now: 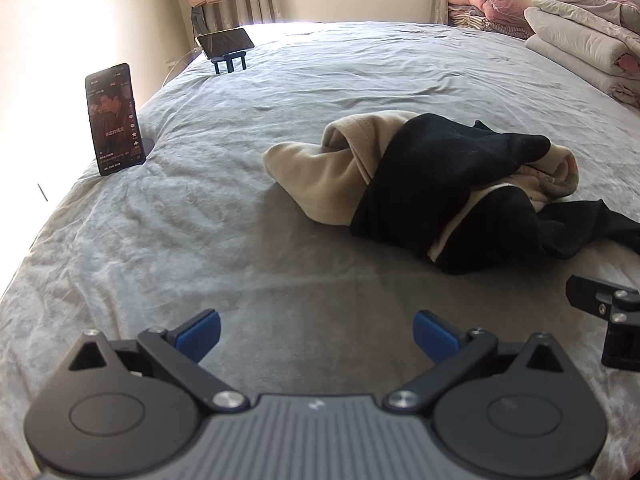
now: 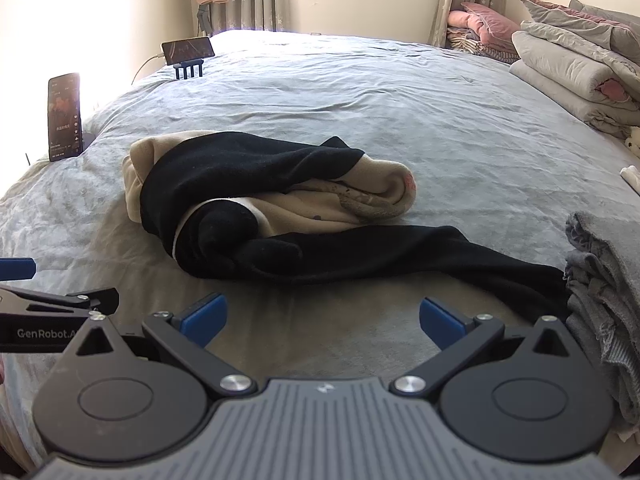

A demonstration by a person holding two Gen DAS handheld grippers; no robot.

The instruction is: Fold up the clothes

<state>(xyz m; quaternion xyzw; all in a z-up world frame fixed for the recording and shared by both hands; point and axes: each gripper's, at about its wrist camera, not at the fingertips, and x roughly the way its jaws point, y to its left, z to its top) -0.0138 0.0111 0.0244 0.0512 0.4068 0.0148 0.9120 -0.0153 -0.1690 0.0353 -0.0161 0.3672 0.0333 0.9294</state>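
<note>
I am holding my left gripper (image 1: 316, 334) low over the grey bedsheet (image 1: 200, 240), at the bottom centre of the left wrist view, with its blue pads (image 1: 200, 334) spread wide and nothing between them. My right gripper (image 2: 322, 322) is sitting the same way at the bottom centre of the right wrist view, released, its blue pads (image 2: 442, 322) apart over bare sheet.

The crumpled clothes (image 1: 420, 184) are lying in a heap on the bed, right of centre in the left wrist view and at the middle of the right wrist view (image 2: 260, 204). The heap is showing beige fleece tangled with black fabric. A black sleeve (image 2: 440, 252) is trailing out of it toward the right of the frame, ending just beside a folded grey garment (image 2: 604, 304) at the right edge. Neither gripper is touching the heap; both are hanging near its closer side.

At the left of the left wrist view a phone (image 1: 114, 118) is standing upright with its screen lit. A second phone (image 1: 226, 42) is resting sideways on a small blue stand in the upper left. Folded quilts (image 1: 580, 36) are sitting stacked in the upper right corner. The edge of my right gripper is showing at the right side of the left wrist view (image 1: 616, 320).
</note>
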